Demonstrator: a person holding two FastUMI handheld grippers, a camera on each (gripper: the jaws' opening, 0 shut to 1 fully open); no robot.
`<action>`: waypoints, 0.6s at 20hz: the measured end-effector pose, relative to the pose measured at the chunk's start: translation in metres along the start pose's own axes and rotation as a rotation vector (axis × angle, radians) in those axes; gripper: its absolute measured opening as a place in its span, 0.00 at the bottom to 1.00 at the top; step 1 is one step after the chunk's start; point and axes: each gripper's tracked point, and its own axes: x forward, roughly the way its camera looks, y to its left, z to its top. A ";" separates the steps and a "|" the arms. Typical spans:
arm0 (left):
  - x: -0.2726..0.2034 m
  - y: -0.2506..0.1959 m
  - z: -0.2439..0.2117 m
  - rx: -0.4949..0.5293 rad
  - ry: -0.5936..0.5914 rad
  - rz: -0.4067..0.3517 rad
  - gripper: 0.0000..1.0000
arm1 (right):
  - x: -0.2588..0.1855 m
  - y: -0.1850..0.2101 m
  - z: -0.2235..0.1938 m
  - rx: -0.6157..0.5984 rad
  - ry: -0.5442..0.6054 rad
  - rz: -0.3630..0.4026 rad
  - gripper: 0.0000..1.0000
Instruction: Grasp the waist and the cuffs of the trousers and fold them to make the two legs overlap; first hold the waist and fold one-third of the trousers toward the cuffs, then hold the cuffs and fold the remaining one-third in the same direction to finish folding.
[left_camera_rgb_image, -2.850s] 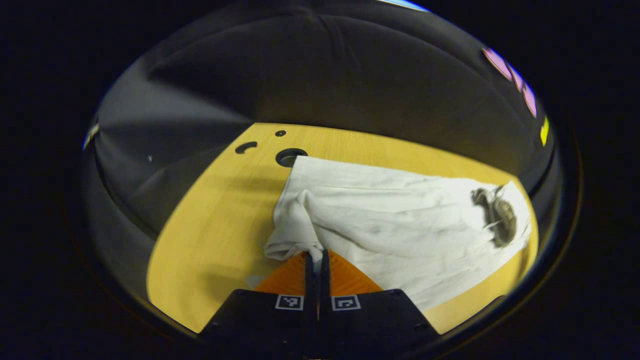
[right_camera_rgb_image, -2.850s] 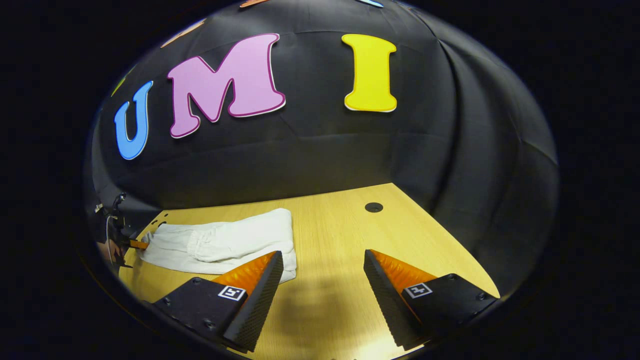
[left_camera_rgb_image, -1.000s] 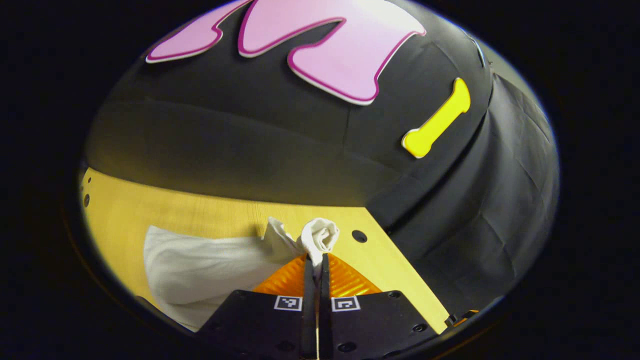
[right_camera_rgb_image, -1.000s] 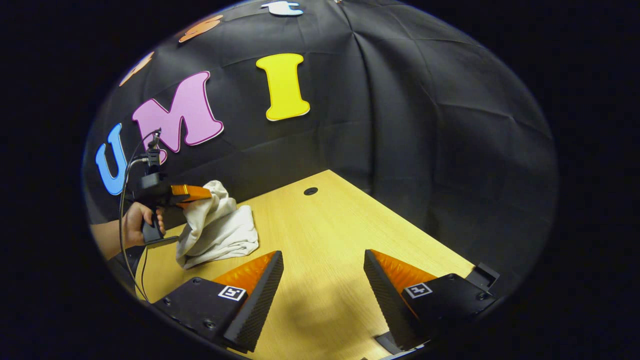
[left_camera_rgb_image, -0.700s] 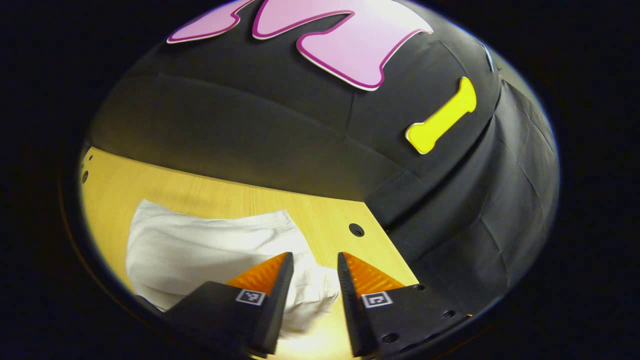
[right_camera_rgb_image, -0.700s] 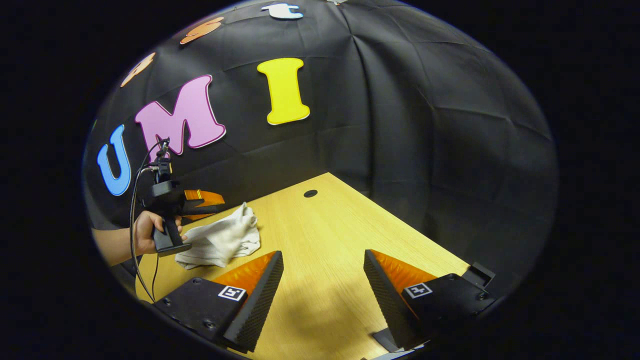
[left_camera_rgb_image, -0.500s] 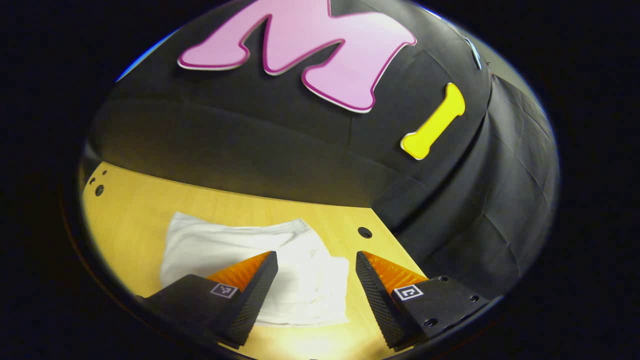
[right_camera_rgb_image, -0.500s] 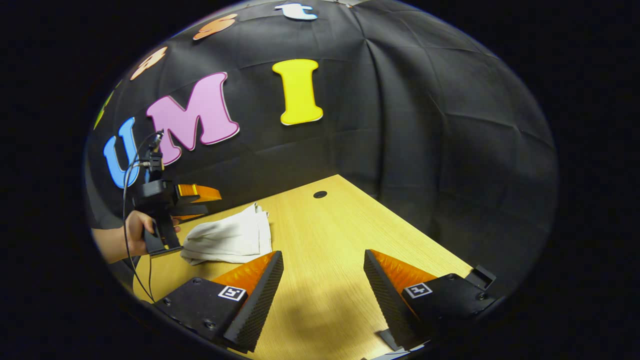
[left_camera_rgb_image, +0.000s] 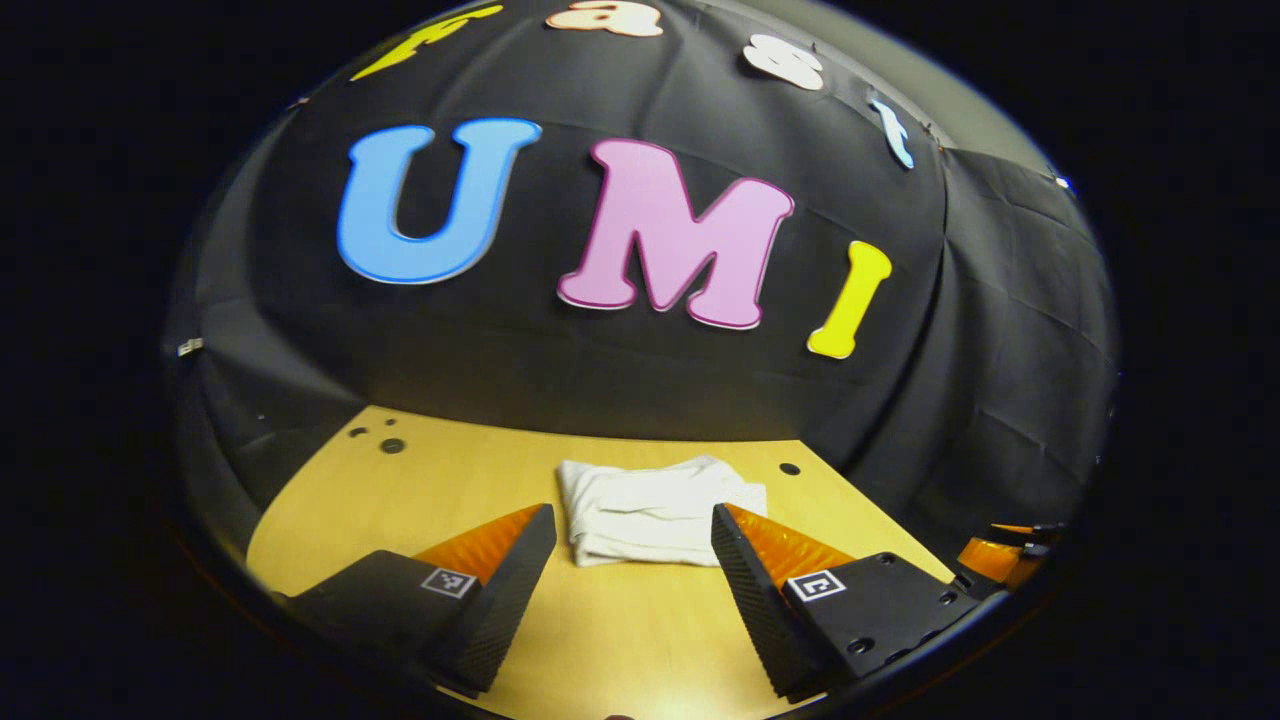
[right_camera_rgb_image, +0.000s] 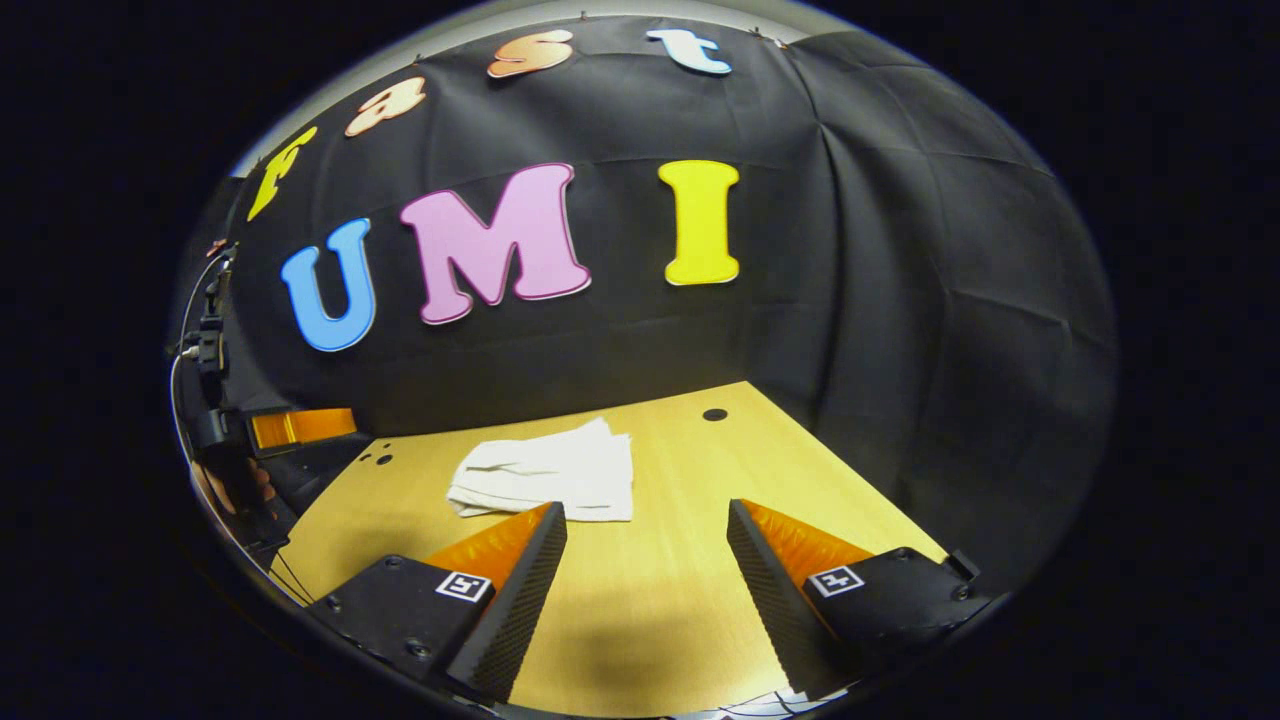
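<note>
**Folded trousers lie on the surface, both grippers spread wide and empty**

In the left gripper view, the left gripper (left_camera_rgb_image: 633, 545) has its two fingers held wide apart with nothing between them. The white trousers (left_camera_rgb_image: 655, 510) lie just ahead of it, centred in the gap between the fingers, as a compact folded bundle resting flat on the wooden surface (left_camera_rgb_image: 400, 490). The layered fold edges show along the bundle's near side. Beyond the bundle to the right, a small round hole (left_camera_rgb_image: 790, 468) marks the surface; farther off to the left sit a few more holes (left_camera_rgb_image: 392, 446). At the far right edge of this view, part of the right gripper (left_camera_rgb_image: 1000, 555) shows low beside the surface.

In the right gripper view, the right gripper (right_camera_rgb_image: 647, 545) is likewise spread wide and holds nothing. The trousers (right_camera_rgb_image: 550, 478) lie ahead and to the left of it, just beyond its left finger, clear of both fingers. Far to the left, the left gripper (right_camera_rgb_image: 300, 428) is held by a hand (right_camera_rgb_image: 235, 490) off the surface's edge, well apart from the trousers.
</note>
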 end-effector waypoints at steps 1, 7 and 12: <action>-0.030 0.013 -0.002 0.005 -0.015 0.046 0.97 | -0.011 0.008 0.001 0.008 0.006 0.010 0.99; -0.157 0.055 -0.048 0.026 -0.025 0.210 0.97 | -0.080 0.058 -0.009 -0.048 -0.009 0.054 0.98; -0.203 0.055 -0.076 0.049 -0.002 0.191 0.97 | -0.117 0.088 -0.044 -0.046 0.040 0.093 0.99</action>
